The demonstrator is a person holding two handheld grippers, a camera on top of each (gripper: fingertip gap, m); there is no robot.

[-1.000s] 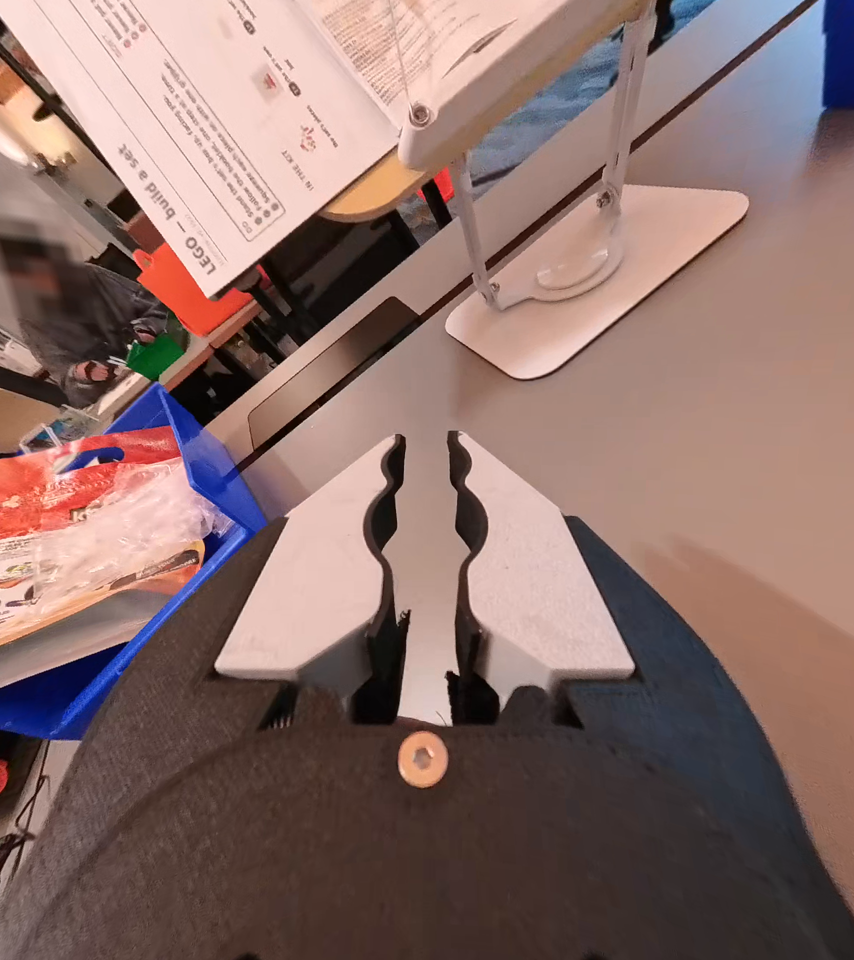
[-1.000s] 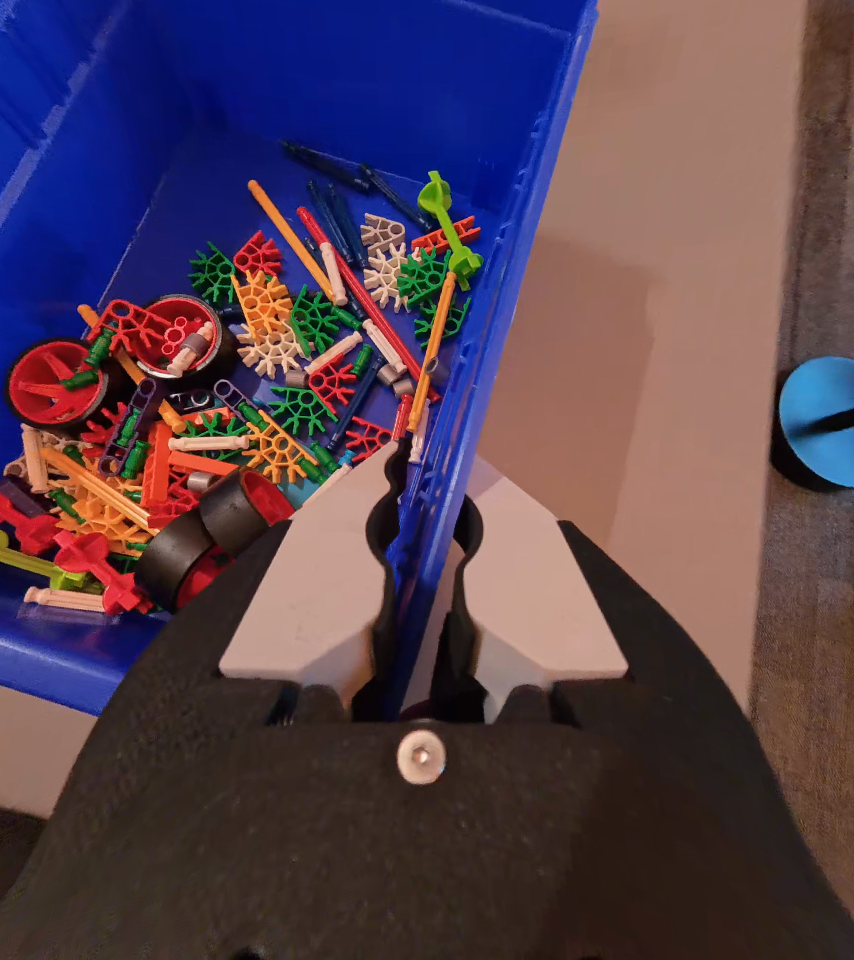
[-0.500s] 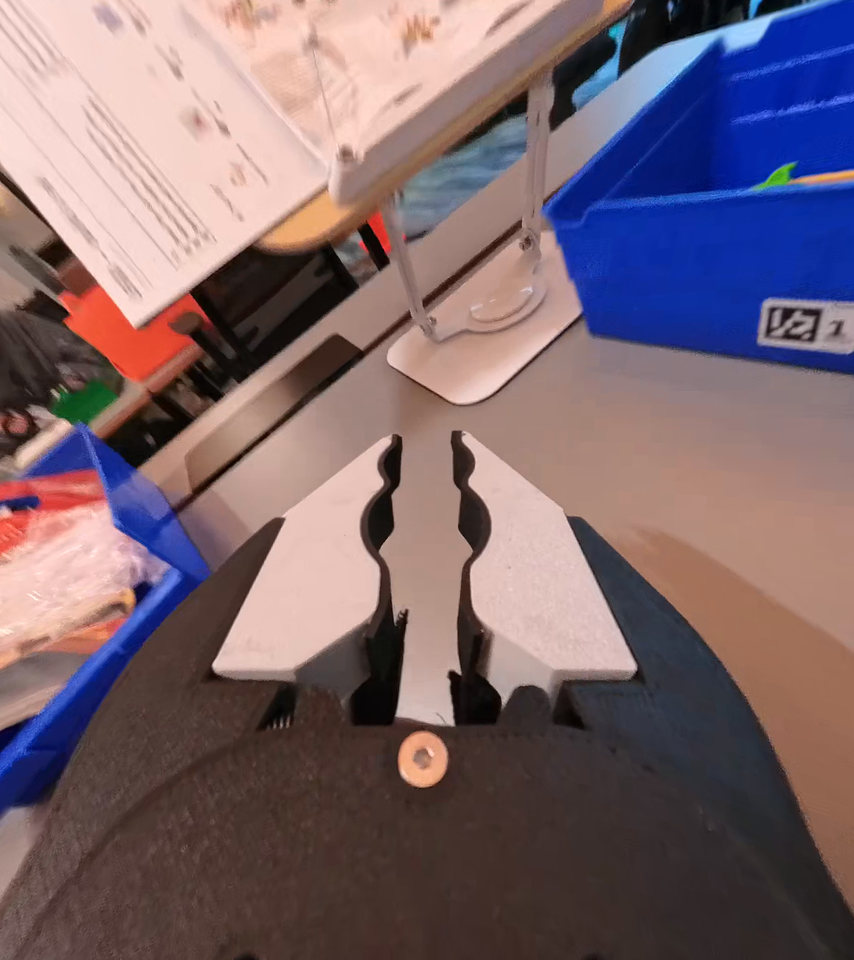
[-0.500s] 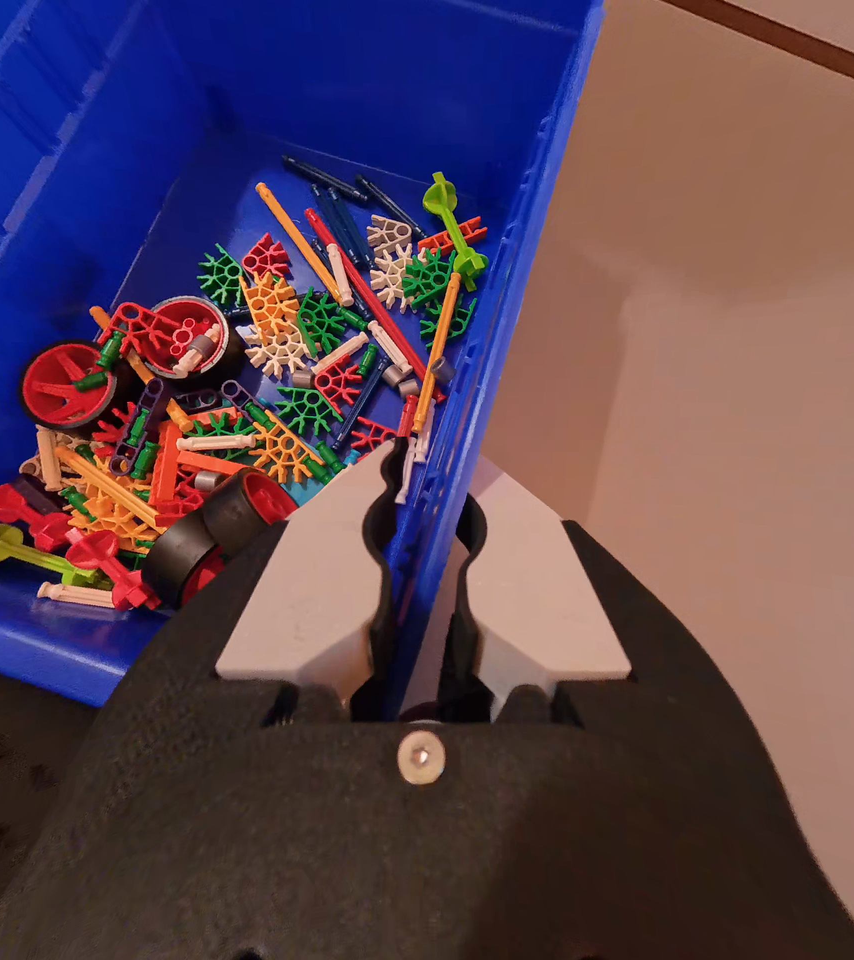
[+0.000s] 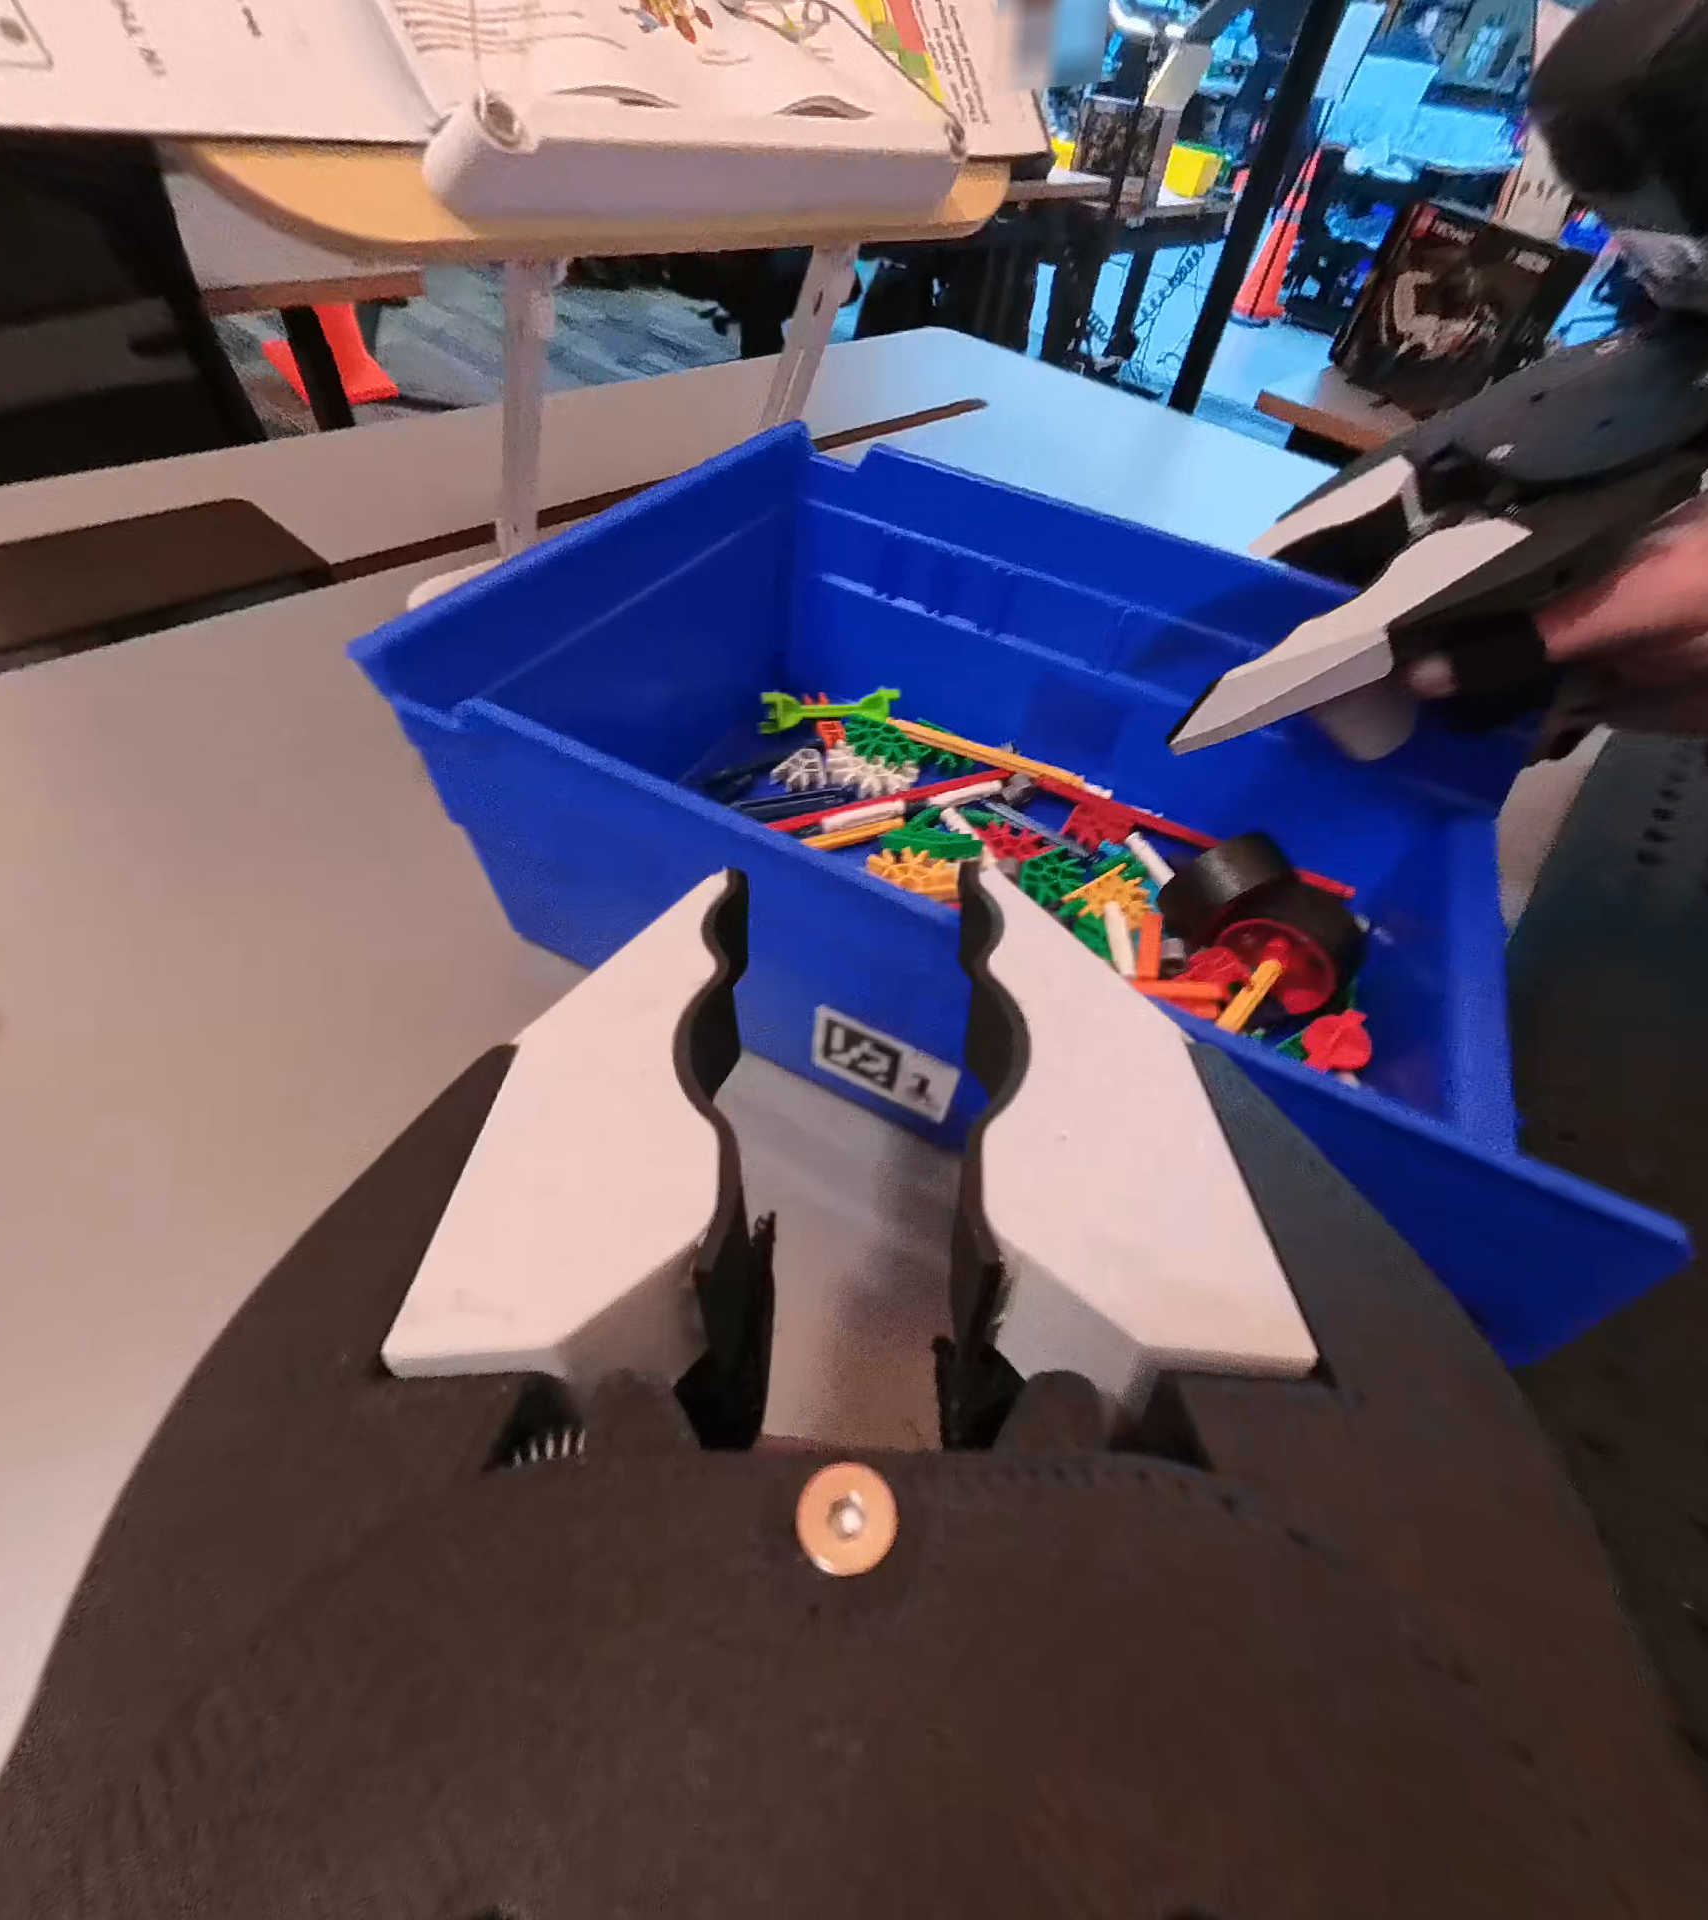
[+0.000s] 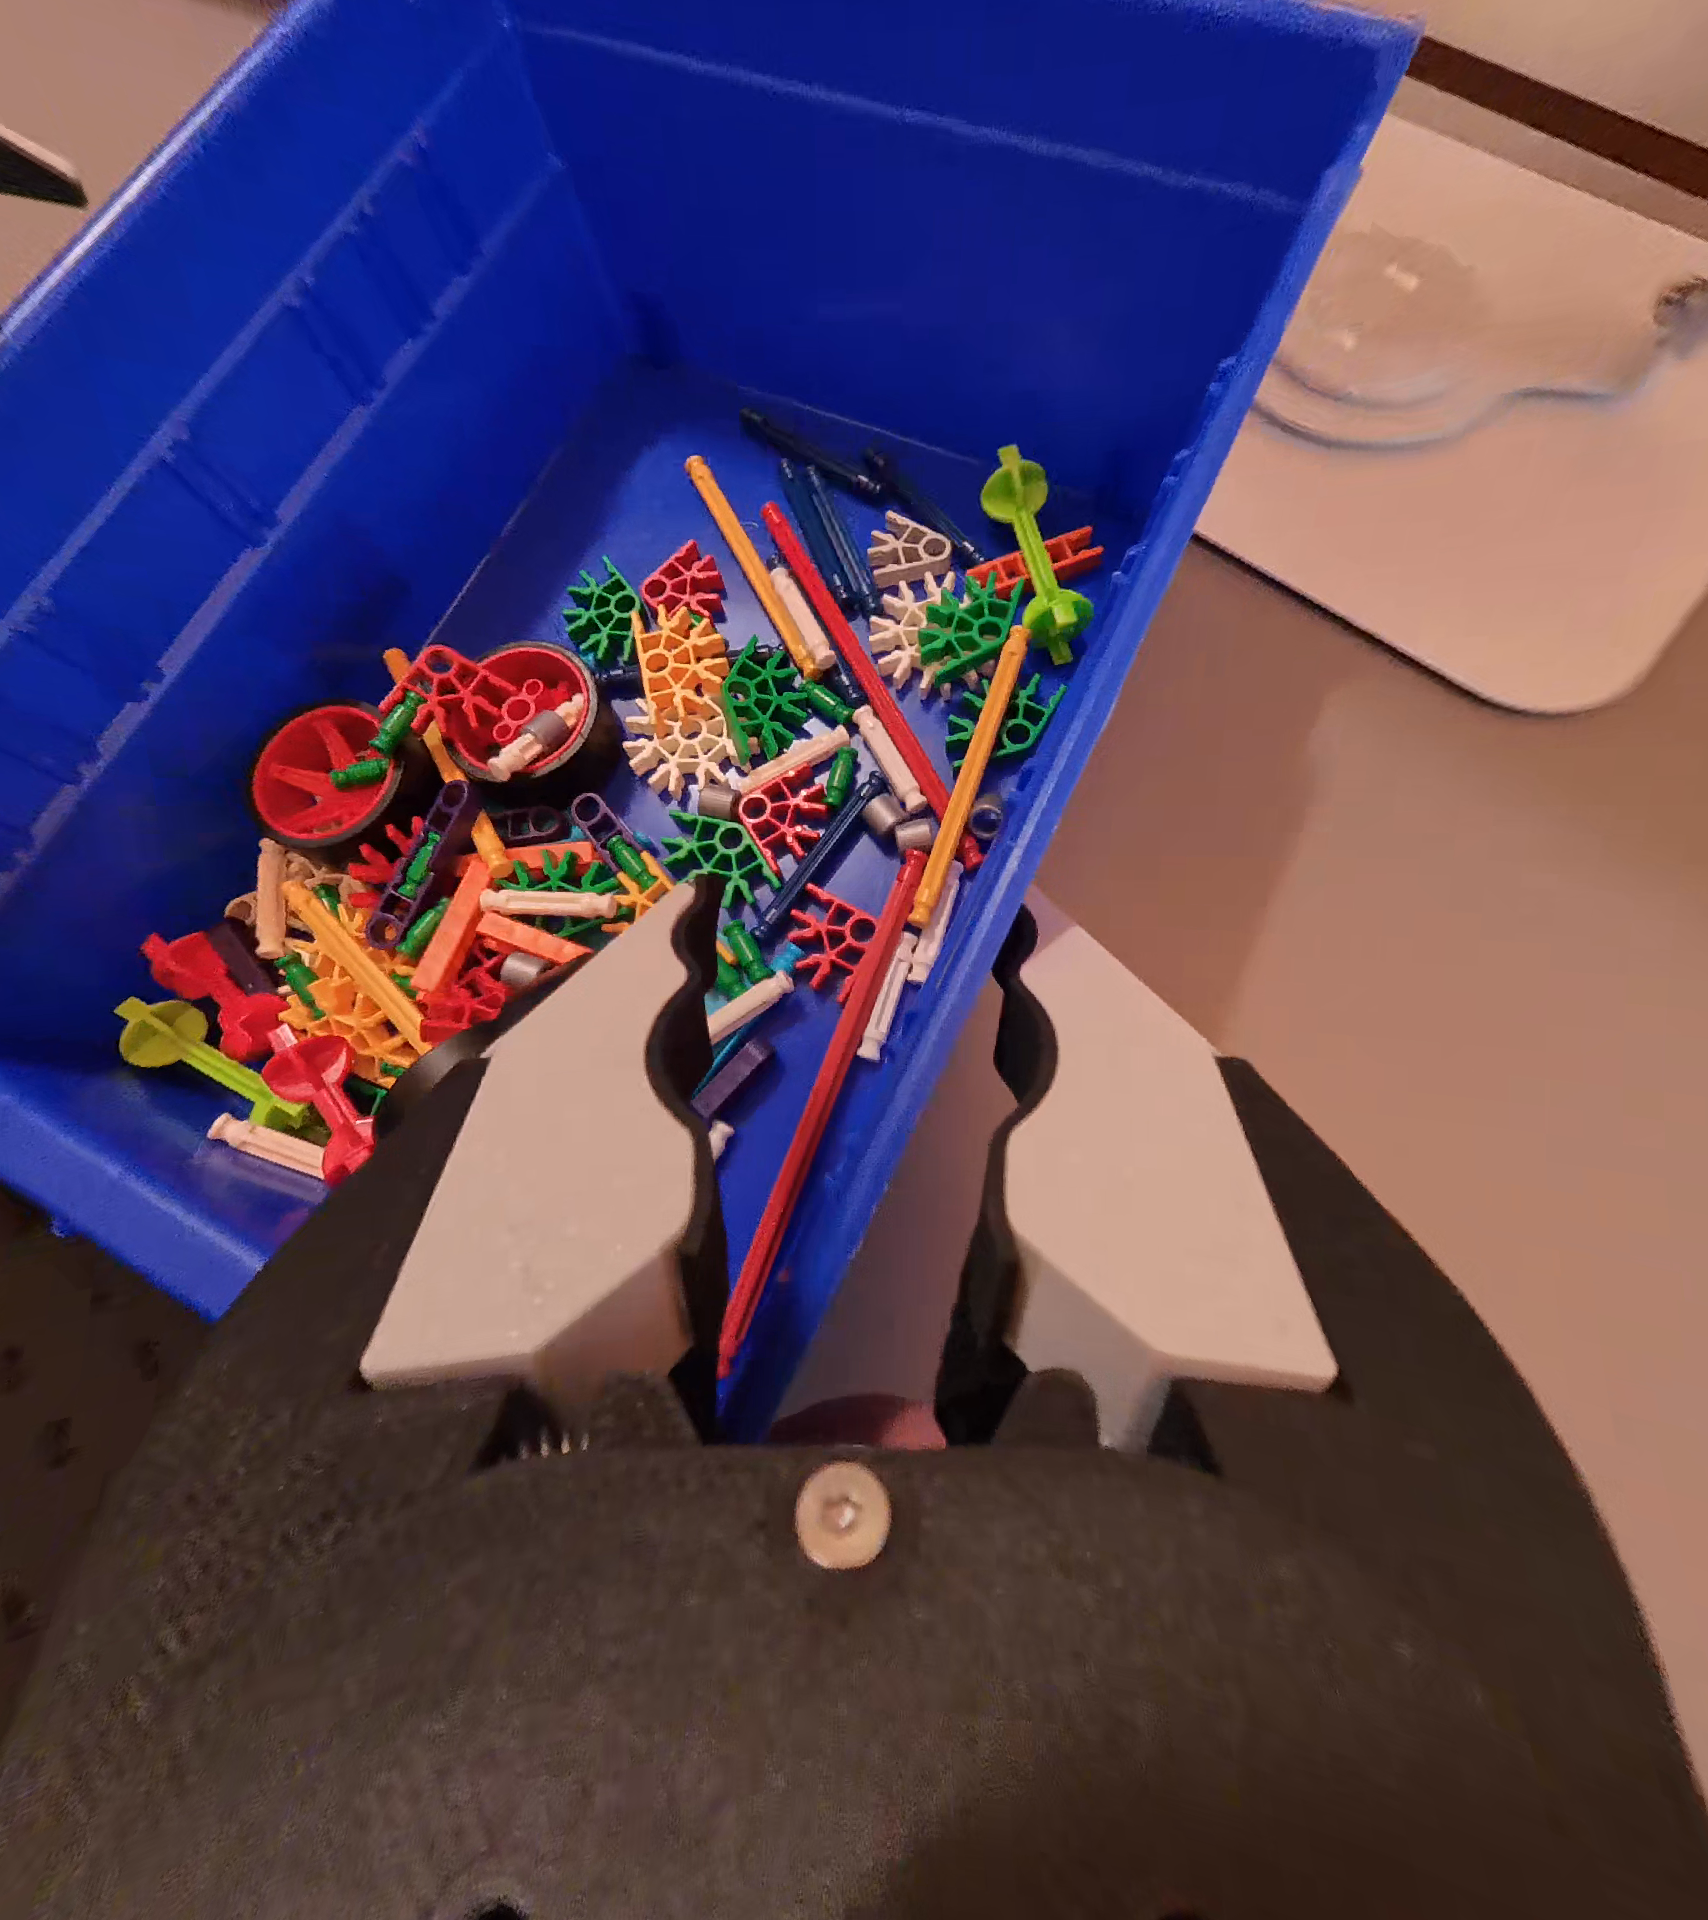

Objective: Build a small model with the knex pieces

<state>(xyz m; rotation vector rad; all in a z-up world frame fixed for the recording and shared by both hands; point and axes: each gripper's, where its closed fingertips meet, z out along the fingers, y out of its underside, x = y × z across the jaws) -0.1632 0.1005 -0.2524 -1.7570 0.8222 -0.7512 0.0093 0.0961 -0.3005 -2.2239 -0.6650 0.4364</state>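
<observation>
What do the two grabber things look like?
Both match. The left gripper and right gripper each have a rough black body, a round metal screw in the middle, and two pale grey wedge fingers with wavy black inner edges. No cables show.

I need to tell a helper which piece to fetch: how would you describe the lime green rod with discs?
Look in the blue bin, at the far right corner of the toy pile. The lime green rod lies there beside an orange connector, the only lime piece with a disc at each end.
</observation>
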